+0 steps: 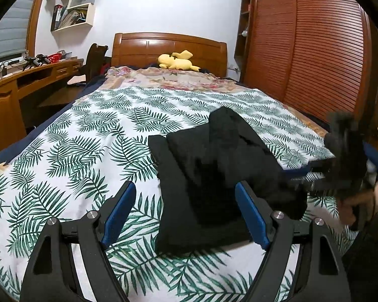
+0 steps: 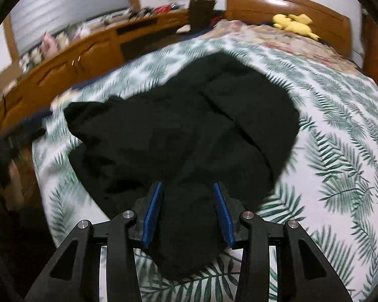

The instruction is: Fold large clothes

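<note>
A black garment (image 1: 214, 171) lies bunched in thick layers on the leaf-print bedspread (image 1: 75, 151). My left gripper (image 1: 185, 186) hovers open over its near edge, and its blue pads (image 1: 119, 211) stand wide apart, clear of the cloth. In the right wrist view the garment (image 2: 184, 115) spreads wide, and a narrow tail of it runs between the fingers of my right gripper (image 2: 187, 185). The pads (image 2: 152, 214) stand apart and do not visibly press on the cloth. The left wrist view shows the right gripper (image 1: 302, 176) blurred at the garment's right side, held by a hand (image 1: 357, 201).
A yellow plush toy (image 1: 176, 61) lies by the wooden headboard (image 1: 168, 45) on a floral cover (image 1: 174, 78). A wooden desk (image 1: 20, 80) runs along the left of the bed. A slatted wardrobe (image 1: 310, 50) stands on the right.
</note>
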Available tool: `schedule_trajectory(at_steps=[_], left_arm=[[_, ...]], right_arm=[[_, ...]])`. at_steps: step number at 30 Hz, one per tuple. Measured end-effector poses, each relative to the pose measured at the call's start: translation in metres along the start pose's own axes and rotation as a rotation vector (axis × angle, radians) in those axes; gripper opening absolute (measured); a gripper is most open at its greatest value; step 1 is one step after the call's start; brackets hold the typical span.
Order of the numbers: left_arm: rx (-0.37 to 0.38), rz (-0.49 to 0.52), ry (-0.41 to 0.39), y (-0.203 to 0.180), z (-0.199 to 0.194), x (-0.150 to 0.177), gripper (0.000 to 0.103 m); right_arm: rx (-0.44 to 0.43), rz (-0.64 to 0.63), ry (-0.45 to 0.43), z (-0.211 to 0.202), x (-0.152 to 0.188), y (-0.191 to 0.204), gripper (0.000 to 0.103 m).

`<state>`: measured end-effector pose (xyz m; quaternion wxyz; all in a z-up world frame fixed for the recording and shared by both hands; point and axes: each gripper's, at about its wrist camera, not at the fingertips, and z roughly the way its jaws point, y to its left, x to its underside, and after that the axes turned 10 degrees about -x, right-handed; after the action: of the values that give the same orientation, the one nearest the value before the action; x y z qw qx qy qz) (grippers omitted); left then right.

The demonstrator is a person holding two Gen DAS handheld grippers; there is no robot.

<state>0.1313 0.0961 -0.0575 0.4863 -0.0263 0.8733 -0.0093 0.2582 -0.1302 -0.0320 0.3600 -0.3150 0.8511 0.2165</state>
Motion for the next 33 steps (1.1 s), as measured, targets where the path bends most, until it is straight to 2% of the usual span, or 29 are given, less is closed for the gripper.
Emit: schedule_trajectory(at_steps=[3, 10, 12, 14, 17, 25, 27, 28, 30, 33], left_arm=[[-0.001, -0.002, 0.003, -0.002, 0.004, -0.002, 0.082], [0.001, 0.022, 0.021, -0.012, 0.015, 0.003, 0.082], [0.017, 0.027, 0.024, -0.016, 0.017, 0.004, 0.078], [0.027, 0.045, 0.024, -0.022, 0.018, 0.004, 0.065], [0.032, 0.064, 0.023, -0.031, 0.019, 0.002, 0.054], [0.014, 0.099, 0.06, -0.054, 0.03, -0.014, 0.054], [-0.003, 0.112, 0.066, -0.057, 0.034, -0.015, 0.028], [-0.008, 0.118, 0.075, -0.059, 0.035, -0.015, 0.009], [-0.005, 0.129, 0.095, -0.063, 0.035, -0.016, 0.005], [-0.039, 0.134, 0.045, -0.064, 0.015, -0.028, 0.004]], right_arm=[[-0.009, -0.015, -0.051, 0.009, 0.009, -0.002, 0.044], [-0.017, 0.002, -0.06, 0.001, 0.015, -0.01, 0.044], [-0.019, 0.001, -0.061, -0.014, 0.015, -0.016, 0.044], [-0.019, -0.001, -0.063, -0.014, 0.016, -0.016, 0.044], [-0.019, -0.005, -0.063, -0.014, 0.015, -0.015, 0.044], [-0.034, 0.016, -0.068, -0.02, 0.011, -0.02, 0.044], [-0.031, 0.022, -0.073, -0.024, 0.011, -0.022, 0.044], [-0.025, 0.023, -0.076, -0.026, 0.01, -0.024, 0.044], [-0.018, 0.029, -0.085, -0.032, 0.01, -0.028, 0.044], [-0.021, 0.042, -0.112, -0.042, 0.008, -0.033, 0.044]])
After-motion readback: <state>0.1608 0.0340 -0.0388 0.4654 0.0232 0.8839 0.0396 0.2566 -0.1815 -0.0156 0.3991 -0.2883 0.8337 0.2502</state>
